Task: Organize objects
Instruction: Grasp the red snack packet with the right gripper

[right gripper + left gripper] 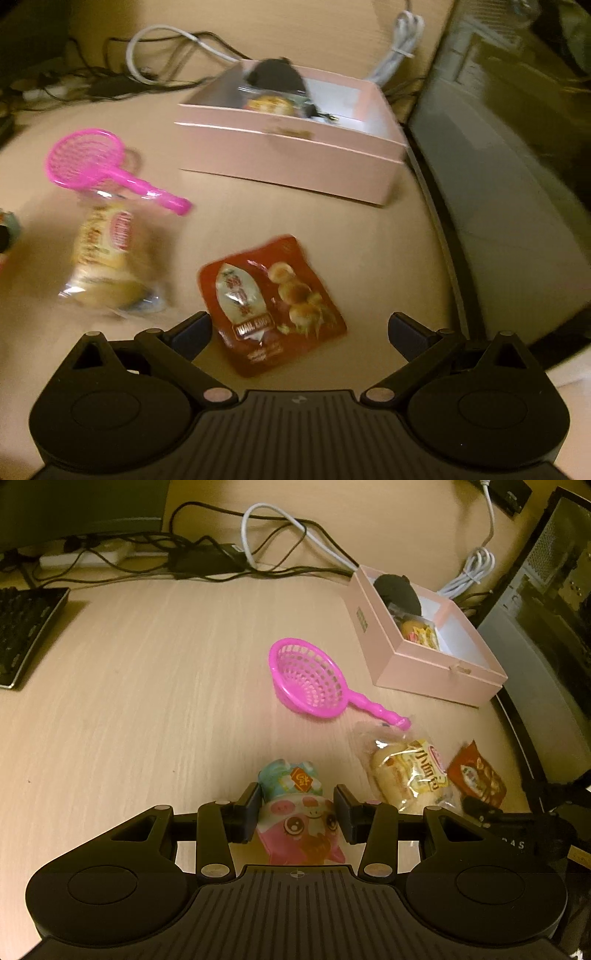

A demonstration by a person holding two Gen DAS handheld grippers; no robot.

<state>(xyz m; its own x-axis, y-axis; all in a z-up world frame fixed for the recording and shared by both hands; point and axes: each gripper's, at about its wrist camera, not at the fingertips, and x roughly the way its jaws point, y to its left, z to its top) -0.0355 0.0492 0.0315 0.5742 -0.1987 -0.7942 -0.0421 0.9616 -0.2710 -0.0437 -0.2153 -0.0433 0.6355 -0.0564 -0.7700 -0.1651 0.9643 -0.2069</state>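
Gripping the pig-faced toy [299,812] near us, our left gripper [298,814] presses it from both sides; our right gripper [298,334] gapes over the red snack packet [271,306]; the pale wood desk [129,686] carries the pink box [424,642] far right, cables [207,561] beyond, keyboard [26,627] far left.

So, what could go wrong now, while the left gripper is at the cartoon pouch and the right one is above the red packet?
1. The left gripper has its fingers on both sides of the soft cartoon pouch; a squeeze may crush it or let it slip.
2. The bread packet lies close beside the pouch, so lifting may nudge it.
3. The right gripper is wide open over the flat red packet; its fingers may slide over the foil without catching it.
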